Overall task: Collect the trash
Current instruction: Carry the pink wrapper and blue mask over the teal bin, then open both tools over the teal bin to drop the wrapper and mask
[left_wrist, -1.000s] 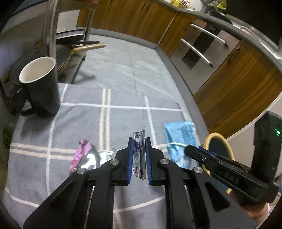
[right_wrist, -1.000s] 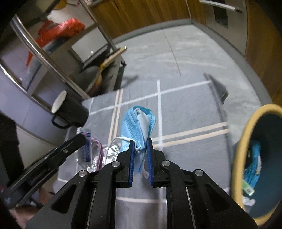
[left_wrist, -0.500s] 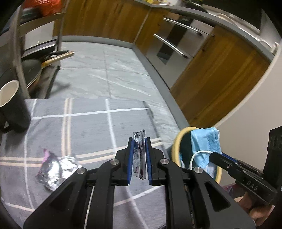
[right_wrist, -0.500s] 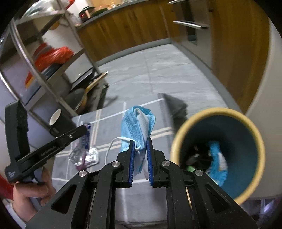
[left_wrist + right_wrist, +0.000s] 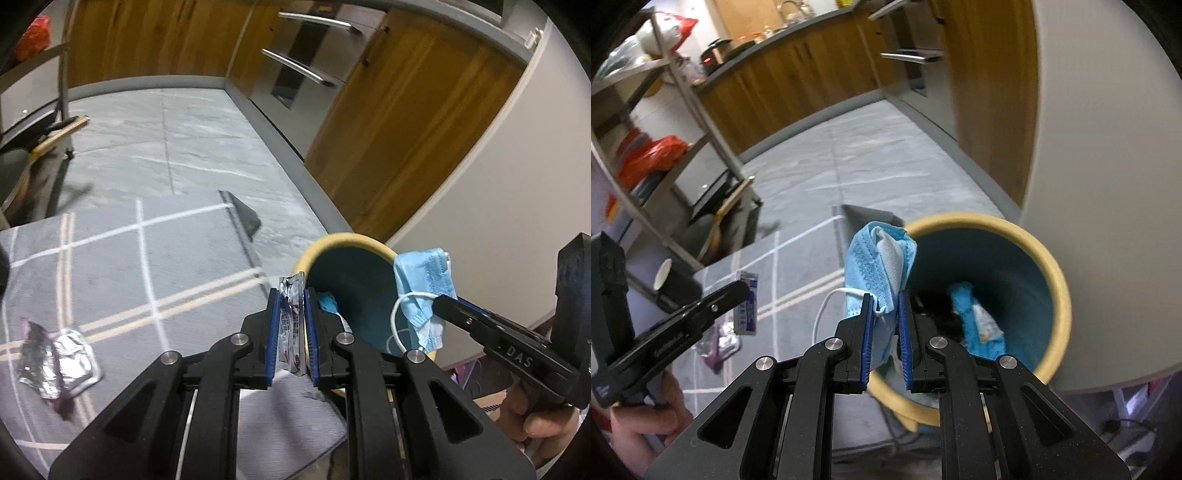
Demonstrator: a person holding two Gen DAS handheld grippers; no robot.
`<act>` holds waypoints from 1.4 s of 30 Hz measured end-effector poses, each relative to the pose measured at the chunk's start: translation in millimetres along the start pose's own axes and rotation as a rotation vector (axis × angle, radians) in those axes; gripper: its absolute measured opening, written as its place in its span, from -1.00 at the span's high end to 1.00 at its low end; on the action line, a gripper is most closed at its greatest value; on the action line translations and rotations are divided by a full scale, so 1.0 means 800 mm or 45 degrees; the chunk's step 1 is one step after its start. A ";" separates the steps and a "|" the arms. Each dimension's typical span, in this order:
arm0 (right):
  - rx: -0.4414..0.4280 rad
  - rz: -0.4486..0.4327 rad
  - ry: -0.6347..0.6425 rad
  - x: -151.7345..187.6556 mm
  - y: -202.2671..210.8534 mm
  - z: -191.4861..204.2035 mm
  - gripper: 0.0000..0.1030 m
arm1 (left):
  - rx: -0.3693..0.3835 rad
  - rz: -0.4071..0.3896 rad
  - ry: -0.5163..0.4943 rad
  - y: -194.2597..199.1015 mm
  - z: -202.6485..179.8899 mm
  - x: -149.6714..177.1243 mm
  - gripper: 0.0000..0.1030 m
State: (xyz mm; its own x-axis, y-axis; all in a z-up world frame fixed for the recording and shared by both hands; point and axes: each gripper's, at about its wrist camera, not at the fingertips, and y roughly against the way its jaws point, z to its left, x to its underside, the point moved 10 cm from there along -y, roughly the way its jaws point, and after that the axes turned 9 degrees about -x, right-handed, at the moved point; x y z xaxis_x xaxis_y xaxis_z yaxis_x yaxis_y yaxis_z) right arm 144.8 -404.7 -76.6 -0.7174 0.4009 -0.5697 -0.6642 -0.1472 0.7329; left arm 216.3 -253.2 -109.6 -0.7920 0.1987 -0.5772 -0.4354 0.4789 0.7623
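Observation:
My left gripper (image 5: 291,295) is shut on a small silver sachet (image 5: 291,317), held upright at the table's right edge, just left of the bin's rim. The sachet also shows in the right wrist view (image 5: 748,308). My right gripper (image 5: 884,301) is shut on a crumpled blue face mask (image 5: 877,266) with a white ear loop, held over the near rim of the bin (image 5: 1060,291). The bin is teal inside with a yellow rim (image 5: 343,238) and holds some trash. A crumpled silver and purple wrapper (image 5: 59,363) lies on the grey checked cloth at the left.
A black cup (image 5: 674,282) stands on the cloth near a metal rack (image 5: 701,114) with pans and red bags. Wooden cabinets (image 5: 399,122) and an oven line the far side of the grey tile floor. A white wall (image 5: 1108,147) stands behind the bin.
Both grippers have swung right towards the bin with their loads. The mask now hangs over the bin's rim and the sachet is beside it. The wrapper stays on the cloth.

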 end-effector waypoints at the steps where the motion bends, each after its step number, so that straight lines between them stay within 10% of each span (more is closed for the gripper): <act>1: 0.009 0.003 -0.011 0.001 0.000 -0.005 0.71 | 0.011 0.011 -0.008 -0.005 -0.008 0.003 0.75; 13: 0.089 0.080 -0.123 0.019 -0.019 -0.052 0.71 | 0.092 0.130 -0.069 -0.059 -0.061 0.032 0.75; 23: 0.110 0.071 -0.208 0.022 -0.020 -0.071 0.33 | 0.104 0.211 -0.102 -0.101 -0.076 0.053 0.70; 31: 0.091 0.041 -0.214 0.014 -0.018 -0.061 0.20 | 0.123 0.202 -0.117 -0.101 -0.077 0.056 0.10; 42: 0.049 0.020 -0.191 0.006 -0.022 -0.034 0.09 | 0.048 0.140 -0.054 -0.069 -0.025 0.037 -0.09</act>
State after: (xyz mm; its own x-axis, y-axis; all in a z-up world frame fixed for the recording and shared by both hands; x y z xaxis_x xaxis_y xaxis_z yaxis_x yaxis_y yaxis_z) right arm 147.3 -424.9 -102.2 -0.6860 0.5302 -0.4983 -0.6427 -0.1205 0.7566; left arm 208.2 -291.4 -163.2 -0.8148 0.2874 -0.5035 -0.3299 0.4842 0.8104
